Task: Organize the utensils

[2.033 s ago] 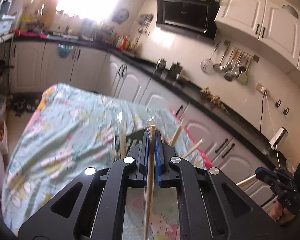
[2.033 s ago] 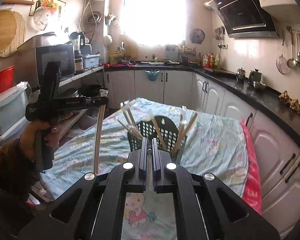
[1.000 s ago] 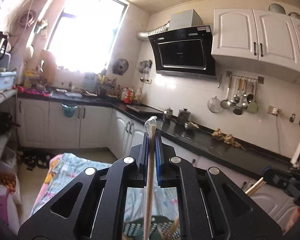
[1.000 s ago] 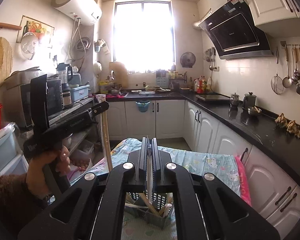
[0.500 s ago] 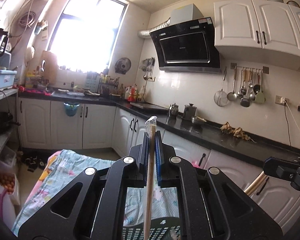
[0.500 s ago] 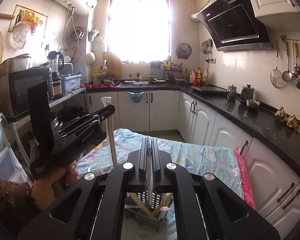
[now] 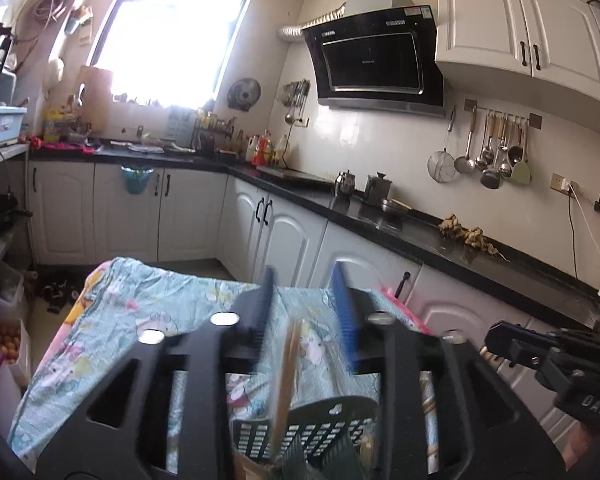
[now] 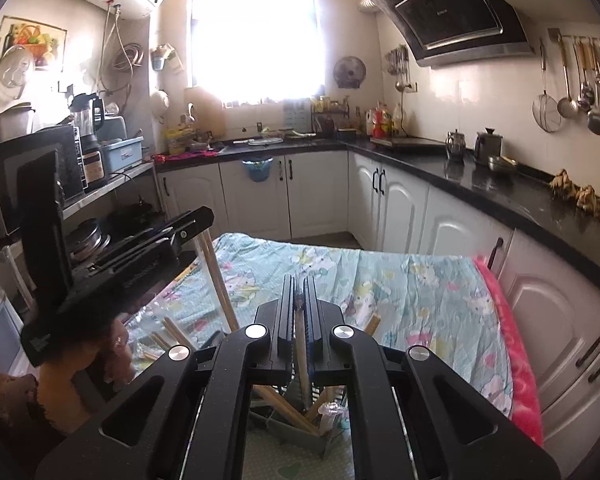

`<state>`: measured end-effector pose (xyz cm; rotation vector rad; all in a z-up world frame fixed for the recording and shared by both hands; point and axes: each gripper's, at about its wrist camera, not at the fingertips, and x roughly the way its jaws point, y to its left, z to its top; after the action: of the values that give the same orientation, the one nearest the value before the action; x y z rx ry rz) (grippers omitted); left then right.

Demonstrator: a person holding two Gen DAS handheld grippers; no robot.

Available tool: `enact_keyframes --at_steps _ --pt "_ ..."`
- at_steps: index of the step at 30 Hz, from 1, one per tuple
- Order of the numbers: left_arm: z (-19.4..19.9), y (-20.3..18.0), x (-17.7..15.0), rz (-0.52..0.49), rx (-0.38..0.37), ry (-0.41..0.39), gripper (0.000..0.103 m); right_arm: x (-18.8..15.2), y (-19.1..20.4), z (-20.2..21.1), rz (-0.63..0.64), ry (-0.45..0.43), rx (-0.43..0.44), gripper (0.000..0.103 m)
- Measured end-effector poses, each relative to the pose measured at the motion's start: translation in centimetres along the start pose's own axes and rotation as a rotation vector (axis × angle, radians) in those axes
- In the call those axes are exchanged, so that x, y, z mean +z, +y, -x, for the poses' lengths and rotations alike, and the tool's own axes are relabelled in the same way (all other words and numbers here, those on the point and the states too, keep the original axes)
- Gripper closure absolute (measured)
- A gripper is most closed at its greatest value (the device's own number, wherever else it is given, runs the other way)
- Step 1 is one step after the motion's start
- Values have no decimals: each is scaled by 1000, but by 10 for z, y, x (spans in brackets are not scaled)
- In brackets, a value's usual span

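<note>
Left wrist view: left tool (image 7: 303, 312) opening, dropping a wooden chopstick (image 7: 286, 376) into the dark slotted basket (image 7: 320, 428); right tool (image 8: 299, 312), pinching another, should release next.

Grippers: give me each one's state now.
Left gripper: jaws opening, chopstick loose between them.
Right gripper: opening slightly, pads still on a chopstick.

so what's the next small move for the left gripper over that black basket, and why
Probably finish opening the left gripper and lift clear. Its jaws are opening, and the wrapped wooden chopstick between them already points down into the black slotted plastic utensil basket. The right gripper is beginning to open around a second thin chopstick above the same basket.
</note>
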<state>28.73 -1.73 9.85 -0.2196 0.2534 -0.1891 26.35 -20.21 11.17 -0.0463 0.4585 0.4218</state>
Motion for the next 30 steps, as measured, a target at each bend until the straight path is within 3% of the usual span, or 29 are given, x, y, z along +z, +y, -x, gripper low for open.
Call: enact_keyframes --at_steps 3,6,18,30 --pt "5 4 0 10 -11 10 64 -4 -2 3 -18 -5 5 78" --pt "16 8 2 22 -27 11 53 -6 -4 10 -27 -13 5 74" --pt "81 16 11 68 -57 11 12 -15 4 66 -49 -102 5 42" --pt "128 25 -4 88 -48 83 11 -40 25 113 -38 -166 -21 10"
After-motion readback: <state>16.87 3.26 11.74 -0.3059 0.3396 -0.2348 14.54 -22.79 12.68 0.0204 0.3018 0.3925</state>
